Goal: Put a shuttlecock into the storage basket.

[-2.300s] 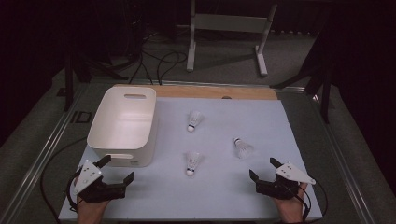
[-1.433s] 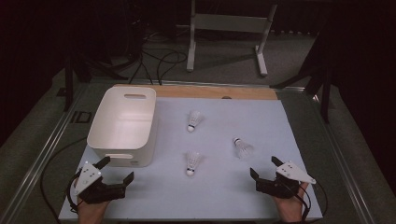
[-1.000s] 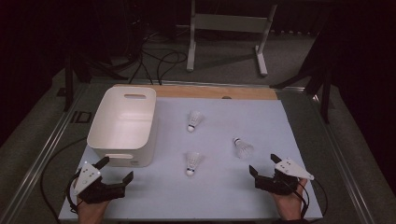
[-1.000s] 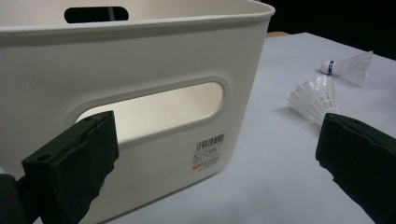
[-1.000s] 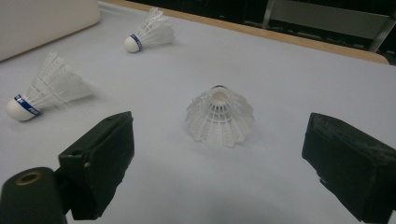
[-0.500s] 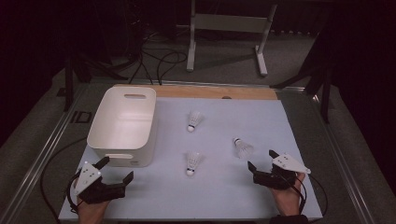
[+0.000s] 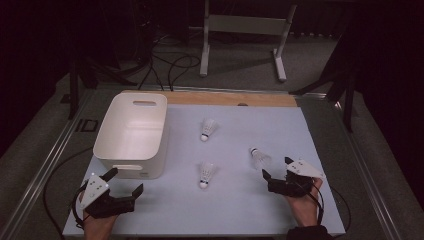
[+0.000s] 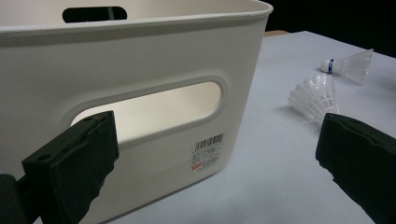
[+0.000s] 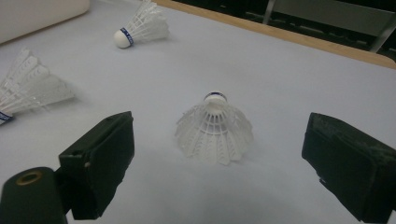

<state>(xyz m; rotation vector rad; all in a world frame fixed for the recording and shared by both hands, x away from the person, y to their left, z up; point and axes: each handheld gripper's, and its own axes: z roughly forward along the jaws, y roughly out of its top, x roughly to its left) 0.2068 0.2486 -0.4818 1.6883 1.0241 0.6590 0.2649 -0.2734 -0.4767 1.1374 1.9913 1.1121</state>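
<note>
So the right tool [image 7: 275,172] sits low over the near right part of the counter [image 7: 240,210], jaws spread wide with nothing between them, and it's aimed straight at the nearest shuttlecock [image 7: 258,156]. In the right gripper view that shuttlecock [image 9: 215,127] is just ahead of the open jaws, centred between them, standing on its feather skirt with the cork end up, not touching either jaw. Further out and off to the tool's left there's a second shuttlecock [image 9: 29,88] lying on its side, and a third one [image 9: 141,25] beyond that, also on its side with the cork pointing left. From the high view those are the middle shuttlecock [image 7: 205,174] and the far shuttlecock [image 7: 208,129], all three well apart from each other. The left tool [image 7: 120,186] is parked at the near left, jaws also wide and holding nothing, pointing at the white bin [image 7: 134,132], which is just ahead of it. The left gripper view has the bin's handle cutout [image 8: 154,109] right in front of the jaws, plus two shuttlecocks off to the tool's right.
</note>
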